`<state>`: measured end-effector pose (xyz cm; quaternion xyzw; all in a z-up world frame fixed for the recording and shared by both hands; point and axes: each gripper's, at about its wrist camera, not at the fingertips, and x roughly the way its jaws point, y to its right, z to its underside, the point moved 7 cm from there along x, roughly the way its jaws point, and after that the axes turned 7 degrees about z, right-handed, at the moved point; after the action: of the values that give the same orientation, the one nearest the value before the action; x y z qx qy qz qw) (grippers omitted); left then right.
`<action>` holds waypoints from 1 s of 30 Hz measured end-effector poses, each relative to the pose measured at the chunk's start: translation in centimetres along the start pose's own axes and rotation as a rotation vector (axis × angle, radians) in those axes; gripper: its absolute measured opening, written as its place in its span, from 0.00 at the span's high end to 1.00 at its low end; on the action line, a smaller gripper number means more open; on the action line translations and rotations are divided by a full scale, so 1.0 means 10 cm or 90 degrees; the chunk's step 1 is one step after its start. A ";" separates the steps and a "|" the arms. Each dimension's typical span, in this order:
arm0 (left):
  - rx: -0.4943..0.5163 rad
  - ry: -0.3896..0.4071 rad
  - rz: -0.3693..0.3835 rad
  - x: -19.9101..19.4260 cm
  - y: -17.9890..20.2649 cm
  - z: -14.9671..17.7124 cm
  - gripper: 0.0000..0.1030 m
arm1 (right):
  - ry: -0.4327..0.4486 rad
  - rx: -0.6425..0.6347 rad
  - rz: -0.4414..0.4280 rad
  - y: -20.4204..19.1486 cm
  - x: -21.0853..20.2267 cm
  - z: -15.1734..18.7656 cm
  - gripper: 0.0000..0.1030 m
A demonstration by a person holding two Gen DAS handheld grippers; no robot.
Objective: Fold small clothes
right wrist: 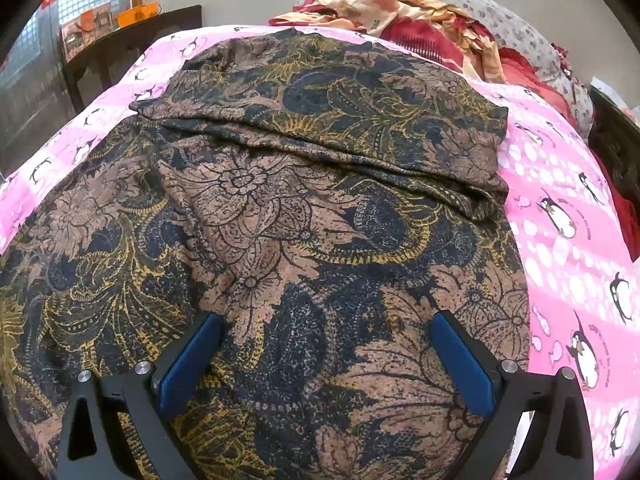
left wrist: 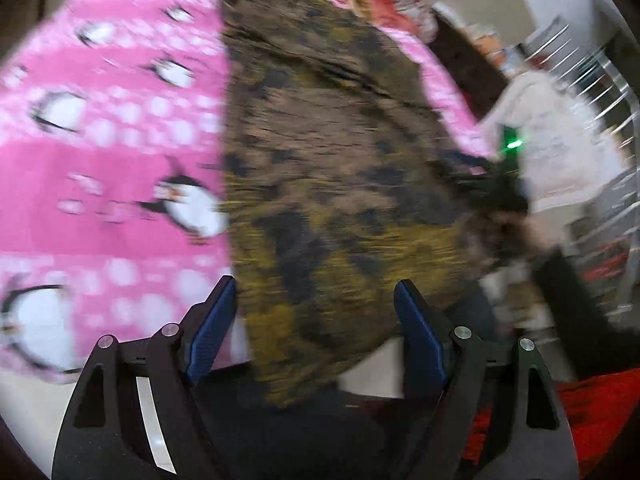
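A brown, black and gold floral garment (right wrist: 304, 208) lies spread on a pink penguin-print bedsheet (right wrist: 568, 240), its far part folded over in a thick band. My right gripper (right wrist: 326, 320) is open just above the near part of the cloth, holding nothing. In the blurred left wrist view the same garment (left wrist: 328, 152) lies on the pink sheet (left wrist: 112, 152), its near edge hanging at the bed's edge. My left gripper (left wrist: 315, 292) is open, its blue pads either side of that near edge, holding nothing.
A heap of red and cream floral bedding (right wrist: 404, 12) and a grey patterned pillow (right wrist: 516, 28) lie at the bed's far end. A dark wooden table (right wrist: 132, 44) stands far left. A person in white (left wrist: 556, 148) and red fabric (left wrist: 592, 408) show at right.
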<state>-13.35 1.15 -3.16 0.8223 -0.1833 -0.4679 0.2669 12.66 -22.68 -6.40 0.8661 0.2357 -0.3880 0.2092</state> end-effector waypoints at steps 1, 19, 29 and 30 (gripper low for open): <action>0.008 -0.004 0.002 0.05 0.03 -0.01 0.23 | 0.000 0.000 -0.001 0.00 0.00 0.00 0.00; -0.065 0.017 0.064 0.03 -0.07 -0.15 0.31 | -0.002 -0.002 -0.005 0.01 0.00 0.00 0.00; -0.028 0.022 0.030 0.06 -0.06 -0.19 0.31 | 0.024 0.090 -0.046 0.28 -0.79 0.06 0.01; -0.035 0.026 0.038 0.06 -0.08 -0.19 0.31 | 0.044 0.096 -0.045 0.35 -0.98 0.13 0.01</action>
<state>-11.39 1.95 -3.27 0.8181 -0.1896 -0.4477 0.3072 8.16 -28.55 0.99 0.8835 0.2431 -0.3816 0.1215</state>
